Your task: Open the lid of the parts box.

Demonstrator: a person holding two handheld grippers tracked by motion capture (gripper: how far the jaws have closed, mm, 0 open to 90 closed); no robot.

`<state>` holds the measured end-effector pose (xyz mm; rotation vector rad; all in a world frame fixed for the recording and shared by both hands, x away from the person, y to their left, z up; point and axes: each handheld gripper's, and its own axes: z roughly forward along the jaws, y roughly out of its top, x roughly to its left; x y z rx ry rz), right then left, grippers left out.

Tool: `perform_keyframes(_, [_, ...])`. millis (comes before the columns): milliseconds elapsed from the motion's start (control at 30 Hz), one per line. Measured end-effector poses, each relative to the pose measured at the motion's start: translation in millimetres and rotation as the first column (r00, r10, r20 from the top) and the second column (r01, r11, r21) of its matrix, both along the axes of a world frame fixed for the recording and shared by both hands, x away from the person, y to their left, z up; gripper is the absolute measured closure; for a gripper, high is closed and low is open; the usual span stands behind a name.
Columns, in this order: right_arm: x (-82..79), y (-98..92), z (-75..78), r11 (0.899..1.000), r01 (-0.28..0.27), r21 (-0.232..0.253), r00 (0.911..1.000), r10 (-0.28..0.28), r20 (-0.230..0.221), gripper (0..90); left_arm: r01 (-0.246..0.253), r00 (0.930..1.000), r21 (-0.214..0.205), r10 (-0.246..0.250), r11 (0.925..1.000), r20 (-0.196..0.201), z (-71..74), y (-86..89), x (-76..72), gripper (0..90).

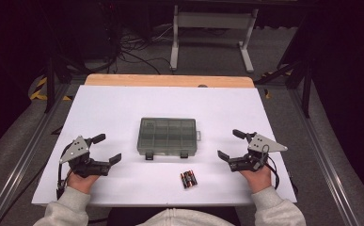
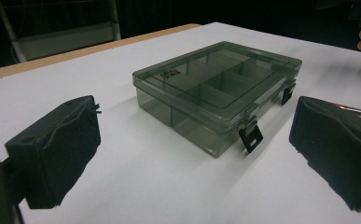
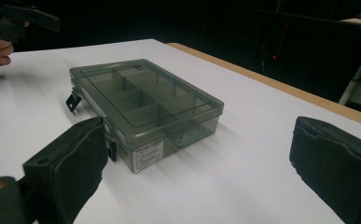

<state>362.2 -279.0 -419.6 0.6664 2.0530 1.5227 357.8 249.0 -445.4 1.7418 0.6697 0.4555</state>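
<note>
A wide white rectangular table top point(image 1: 123, 108) with a pale wooden strip along its far edge carries everything here.

At its middle lies a shallow rectangular organiser box of smoky translucent grey plastic point(image 1: 167, 136), flat on the surface, lid shut. Through the lid, partitions split the inside into a grid of small compartments; in both gripper views every compartment that can be seen through the plastic looks bare, with no loose item inside. Two small black latches point(image 2: 251, 138) on the near long wall hang down and outward, flipped away from the lid rather than snapped up over it. A small white label point(image 3: 148, 154) sits on one short wall, its print too small to read.

The left black two-jaw hand-held gripper point(image 1: 103, 151) rests near the table's left front, jaws spread wide with nothing between them, pointing toward the box and well apart from it. The right black two-jaw hand-held gripper point(image 1: 230, 145) mirrors it at the right front, jaws likewise gaping and empty, near the box's right end without touching.

A small cluster of dark cylindrical batteries with reddish bands point(image 1: 188, 179) lies on the bare table just in front of the box's near right corner, between the two grippers and touching neither; their exact count is hard to tell
</note>
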Motion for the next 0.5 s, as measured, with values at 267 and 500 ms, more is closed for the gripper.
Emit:
perform_keyframes(267, [0.0,-0.4,0.7,1.000,-0.003,0.006,1.0000,0.003,-0.002,4.9,0.005,0.9999,-0.007,-0.005,1.0000,-0.015,-1.0,-0.1,2.0,3.4])
perform_keyframes(500, [0.0,2.0,0.5,1.000,-0.006,-0.013,1.0000,0.006,-0.007,4.3,-0.005,0.9999,-0.006,0.005,1.0000,-0.011,0.8,1.6,1.5,1.5])
